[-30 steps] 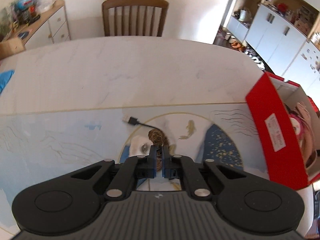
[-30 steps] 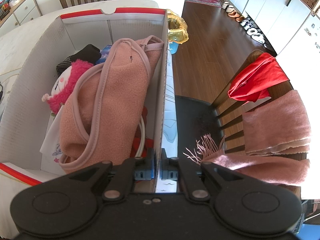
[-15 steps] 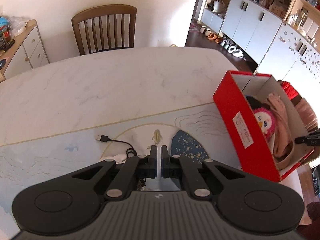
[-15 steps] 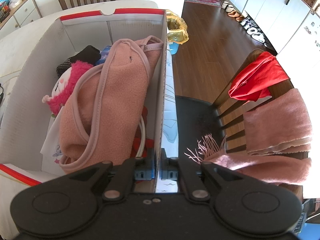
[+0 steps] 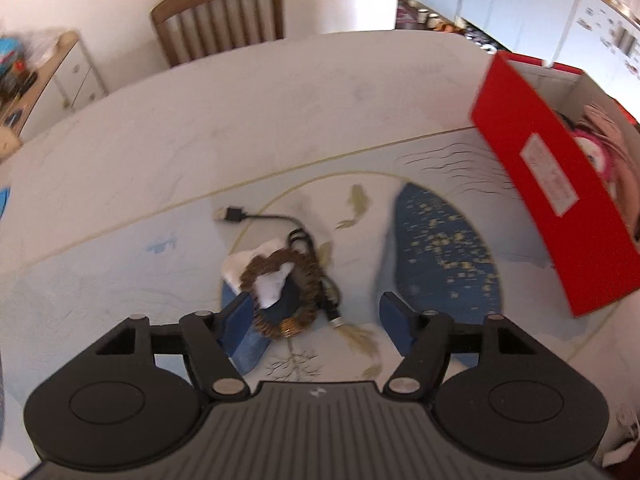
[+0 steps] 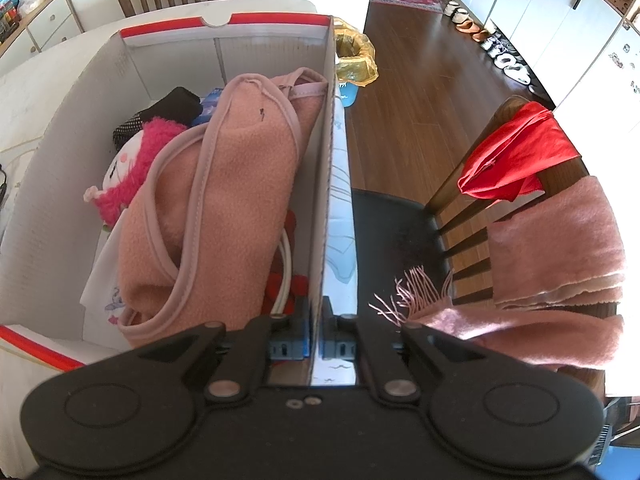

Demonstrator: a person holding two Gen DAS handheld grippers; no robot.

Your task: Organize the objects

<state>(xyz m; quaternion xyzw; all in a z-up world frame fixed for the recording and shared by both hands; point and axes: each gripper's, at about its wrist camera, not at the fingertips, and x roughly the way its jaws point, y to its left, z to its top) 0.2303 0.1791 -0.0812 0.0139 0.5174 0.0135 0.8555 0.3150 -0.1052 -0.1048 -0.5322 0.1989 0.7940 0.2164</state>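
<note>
Left gripper (image 5: 316, 312) opening over the brown beaded bracelet (image 5: 280, 292): centre it first; right gripper (image 6: 316, 330) clamps the red cardboard box (image 6: 328, 184) wall.

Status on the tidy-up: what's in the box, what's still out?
Done: pink fleece and pink plush toy lie in the red box. In hand: right tool pinches the box wall; left tool is opening above the beaded bracelet, holding nothing. Left: bracelet and black USB cable remain on the table.
</note>
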